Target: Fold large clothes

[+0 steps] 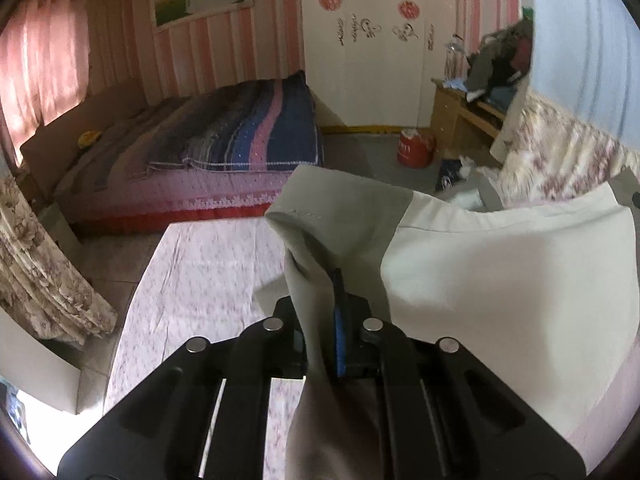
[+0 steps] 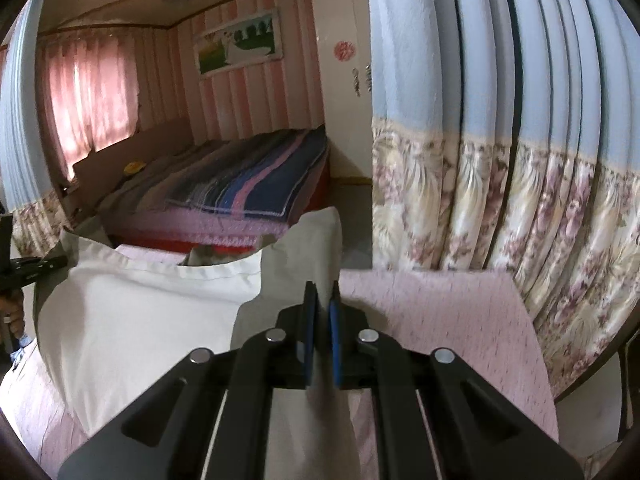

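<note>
Left wrist view: left gripper (image 1: 320, 304) jaws clenched on a bunched grey sleeve-like end of the garment (image 1: 500, 280), which fills centre to right of frame, a pale cream panel lifted off the bench (image 1: 192, 272) and sagging between the two grips. Bench cloth is pink-flecked, lower left to centre. Bed (image 1: 224, 148) upper left, red bucket (image 1: 415, 148) on the floor upper right; neither is in the way. Right wrist view: the garment (image 2: 132, 320) sits left and centre, its cream body drooping toward lower left, a grey end standing up at centre. Right gripper (image 2: 322, 320) jaws also clenched, with grey fabric pinched between the blue pads (image 2: 309, 336). Bare bench (image 2: 440, 320) to the right of it, floral curtain (image 2: 500, 184) just beyond at right. The other gripper's black body and a person's hand (image 2: 14, 312) show at the far left edge. Risks, my read: both grips look like thin bites on bunched fabric, so the weight of the hanging body could pull an end out. The slack middle could land creased or doubled if the hands aren't spread before laying down. Swinging right could snag the curtain. Uneven height between hands would skew the fold line.
</note>
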Available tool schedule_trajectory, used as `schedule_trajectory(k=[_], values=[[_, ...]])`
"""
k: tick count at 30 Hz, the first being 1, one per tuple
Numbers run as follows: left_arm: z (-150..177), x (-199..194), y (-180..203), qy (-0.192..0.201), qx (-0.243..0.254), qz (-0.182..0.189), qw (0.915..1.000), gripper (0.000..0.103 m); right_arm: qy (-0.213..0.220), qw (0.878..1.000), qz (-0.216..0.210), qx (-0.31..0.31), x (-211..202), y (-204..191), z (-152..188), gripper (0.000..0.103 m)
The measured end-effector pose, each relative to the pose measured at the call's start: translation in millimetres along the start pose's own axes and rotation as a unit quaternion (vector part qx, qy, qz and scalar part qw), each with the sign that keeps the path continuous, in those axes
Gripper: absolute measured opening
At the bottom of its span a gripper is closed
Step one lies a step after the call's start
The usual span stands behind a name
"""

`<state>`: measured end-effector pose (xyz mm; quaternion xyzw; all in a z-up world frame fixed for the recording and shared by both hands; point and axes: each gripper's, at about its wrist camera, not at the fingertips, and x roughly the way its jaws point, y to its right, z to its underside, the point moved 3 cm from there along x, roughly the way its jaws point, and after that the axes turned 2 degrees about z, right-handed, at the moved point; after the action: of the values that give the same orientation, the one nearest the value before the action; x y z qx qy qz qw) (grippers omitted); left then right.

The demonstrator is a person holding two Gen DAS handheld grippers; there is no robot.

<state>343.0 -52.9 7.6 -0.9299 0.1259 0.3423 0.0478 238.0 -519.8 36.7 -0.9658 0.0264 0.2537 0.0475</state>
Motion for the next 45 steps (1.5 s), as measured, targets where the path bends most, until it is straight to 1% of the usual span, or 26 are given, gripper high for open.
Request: schedule_trajectory(k=[3,6,12,15,16,17,18,19,20,21,22,23,24,25,26,28,29,30,31,32,33,35,38,41,43,45], values=[[-20,17,-5,0.007,-0.005,-0.008,0.9999,0.007,0.007,1.0,0.016,-0.012,17,-3,-18,0.006],[-32,39,-5,0.01,-0.005,-0.024,0.9996,0.007,-0.004,0.999,0.039,-0.017,46,-3,-24,0.006],[-43,86,-8,0.01,-0.026,-0.041,0.9988,0.007,-0.02,0.996,0.078,-0.032,100,3,-20,0.004],[-36,123,-9,-0.011,-0.027,-0.062,0.9976,0.009,-0.035,0.993,0.099,-0.045,129,8,-12,0.005],[-31,137,-11,-0.023,-0.031,-0.07,0.9968,0.015,-0.042,0.992,0.107,-0.045,138,11,-8,0.005],[-23,151,-14,-0.039,-0.033,-0.094,0.9943,0.022,-0.066,0.99,0.115,-0.043,153,15,-1,0.005],[-15,163,-18,-0.057,-0.036,-0.107,0.9919,0.034,-0.094,0.988,0.118,-0.039,166,20,8,0.006],[-2,178,-25,-0.087,-0.049,-0.115,0.9884,0.066,-0.125,0.984,0.124,-0.034,180,25,21,0.007],[4,184,-29,-0.1,-0.061,-0.116,0.9863,0.076,-0.141,0.981,0.126,-0.035,188,28,29,0.013],[11,186,-36,-0.103,-0.084,-0.105,0.9855,0.076,-0.152,0.979,0.128,-0.041,192,28,36,0.018],[12,184,-41,-0.1,-0.098,-0.097,0.9854,0.077,-0.152,0.978,0.134,-0.049,191,28,39,0.02],[10,177,-44,-0.095,-0.105,-0.092,0.9856,0.079,-0.145,0.978,0.141,-0.058,186,27,38,0.03],[6,172,-44,-0.09,-0.101,-0.093,0.9864,0.08,-0.139,0.978,0.143,-0.06,180,26,34,0.05],[1,164,-44,-0.082,-0.094,-0.098,0.9873,0.082,-0.132,0.979,0.144,-0.057,173,26,29,0.059],[-6,155,-41,-0.073,-0.086,-0.102,0.9884,0.086,-0.112,0.982,0.145,-0.051,160,27,18,0.068],[-21,128,-30,-0.052,-0.07,-0.095,0.9916,0.09,-0.08,0.986,0.14,-0.037,133,21,-1,0.071],[-28,114,-23,-0.039,-0.065,-0.085,0.9935,0.092,-0.067,0.989,0.128,-0.022,116,15,-13,0.074],[-34,97,-5,-0.023,-0.05,-0.07,0.996,0.097,-0.059,0.992,0.113,-0.009,103,8,-20,0.08],[-35,84,12,-0.013,-0.033,-0.057,0.9977,0.099,-0.054,0.994,0.095,0.003,91,0,-23,0.083],[-33,75,24,-0.008,-0.024,-0.05,0.9984,0.099,-0.055,0.996,0.074,0.013,79,-12,-23,0.083],[-28,64,41,-0.005,-0.018,-0.034,0.9993,0.099,-0.056,0.997,0.058,0.02,69,-23,-20,0.083],[-17,57,65,-0.008,-0.013,-0.002,0.9999,0.1,-0.063,0.998,0.024,0.014,59,-49,-8,0.084],[5,61,98,-0.021,-0.025,0.03,0.999,0.1,-0.075,0.997,0.011,0.012,61,-75,12,0.084],[18,73,115,-0.026,-0.031,0.023,0.9989,0.1,-0.094,0.995,0.012,0.018,75,-93,29,0.084],[19,81,121,-0.029,-0.033,0.027,0.9987,0.1,-0.098,0.995,0.008,0.027,82,-103,35,0.084],[22,92,126,-0.034,-0.024,0.011,0.9991,0.1,-0.094,0.995,0.01,0.02,92,-116,39,0.086]])
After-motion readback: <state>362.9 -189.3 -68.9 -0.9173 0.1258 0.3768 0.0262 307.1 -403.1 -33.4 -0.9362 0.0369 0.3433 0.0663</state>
